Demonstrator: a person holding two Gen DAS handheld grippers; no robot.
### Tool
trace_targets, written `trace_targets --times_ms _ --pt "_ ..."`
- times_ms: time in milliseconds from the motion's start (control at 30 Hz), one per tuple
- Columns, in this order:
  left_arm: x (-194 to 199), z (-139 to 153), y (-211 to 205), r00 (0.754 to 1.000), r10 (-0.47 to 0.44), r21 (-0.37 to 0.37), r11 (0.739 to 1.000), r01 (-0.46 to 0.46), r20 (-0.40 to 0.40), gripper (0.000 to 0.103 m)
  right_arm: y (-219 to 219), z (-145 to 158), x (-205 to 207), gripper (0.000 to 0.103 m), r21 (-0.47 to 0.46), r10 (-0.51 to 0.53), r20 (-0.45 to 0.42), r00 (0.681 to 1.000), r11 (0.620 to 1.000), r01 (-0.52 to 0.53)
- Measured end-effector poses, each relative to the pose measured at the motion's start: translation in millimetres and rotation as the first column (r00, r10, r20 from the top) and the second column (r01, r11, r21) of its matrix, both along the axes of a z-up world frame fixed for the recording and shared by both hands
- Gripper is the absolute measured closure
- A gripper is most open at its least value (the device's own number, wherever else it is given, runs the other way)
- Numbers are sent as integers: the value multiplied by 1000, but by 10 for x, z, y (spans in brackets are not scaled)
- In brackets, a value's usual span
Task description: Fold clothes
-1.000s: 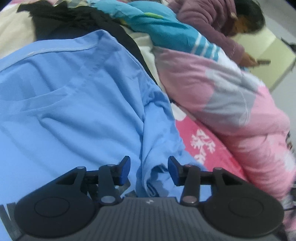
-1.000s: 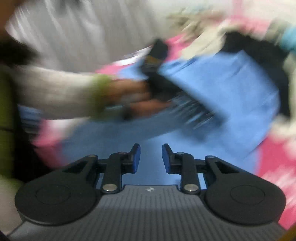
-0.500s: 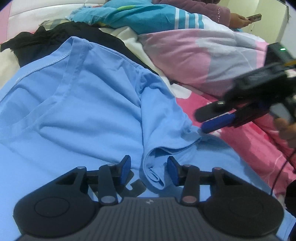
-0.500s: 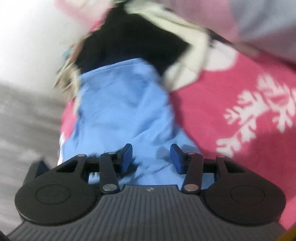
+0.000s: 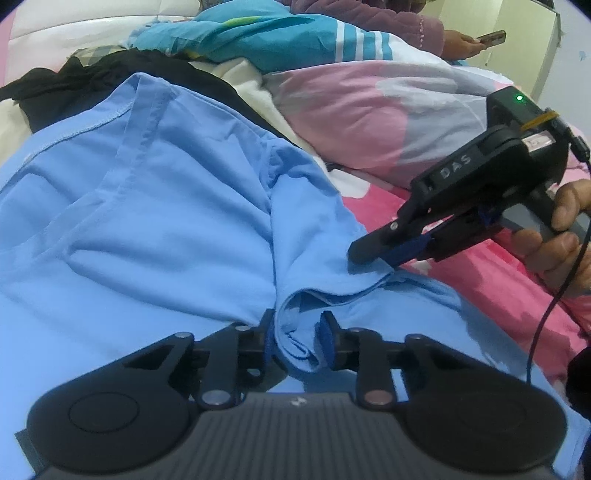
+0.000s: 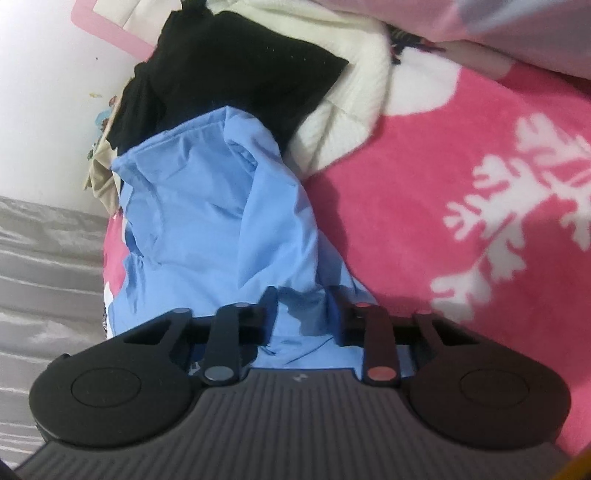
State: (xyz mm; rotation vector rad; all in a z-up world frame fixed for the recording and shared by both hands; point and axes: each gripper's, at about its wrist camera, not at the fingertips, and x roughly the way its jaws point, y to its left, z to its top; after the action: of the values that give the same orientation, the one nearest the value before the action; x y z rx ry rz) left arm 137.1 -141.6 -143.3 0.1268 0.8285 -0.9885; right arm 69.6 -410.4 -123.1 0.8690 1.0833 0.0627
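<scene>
A light blue T-shirt (image 5: 166, 221) lies spread on the bed. Its sleeve is bunched into a fold in front of my left gripper (image 5: 297, 339). The left jaws are closing, and the fold is pressed between the blue pads. My right gripper (image 5: 373, 258) comes in from the right, held by a hand (image 5: 554, 236). Its tips pinch the sleeve's outer edge. In the right wrist view the blue T-shirt (image 6: 221, 221) fills the gap of the closing right gripper (image 6: 303, 314).
A black garment (image 5: 92, 74) and a cream blanket (image 6: 351, 92) lie beyond the shirt. A pink quilt (image 5: 369, 110) and a teal cloth (image 5: 258, 33) are piled behind. A person holds a phone (image 5: 491, 37) at the back. Pink snowflake bedding (image 6: 461, 203) lies right.
The right gripper swung in from the right, dropped onto the sleeve's edge and narrowed on it. The left jaws narrowed around the sleeve fold, with the left hand staying in place.
</scene>
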Motion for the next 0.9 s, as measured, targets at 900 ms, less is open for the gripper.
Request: trace_targets --times_ms 900 --pt "57 -74 104 949 39 -232 966 -117 -313 99 657 1124 648 101 -263 310 381 871 940 -219"
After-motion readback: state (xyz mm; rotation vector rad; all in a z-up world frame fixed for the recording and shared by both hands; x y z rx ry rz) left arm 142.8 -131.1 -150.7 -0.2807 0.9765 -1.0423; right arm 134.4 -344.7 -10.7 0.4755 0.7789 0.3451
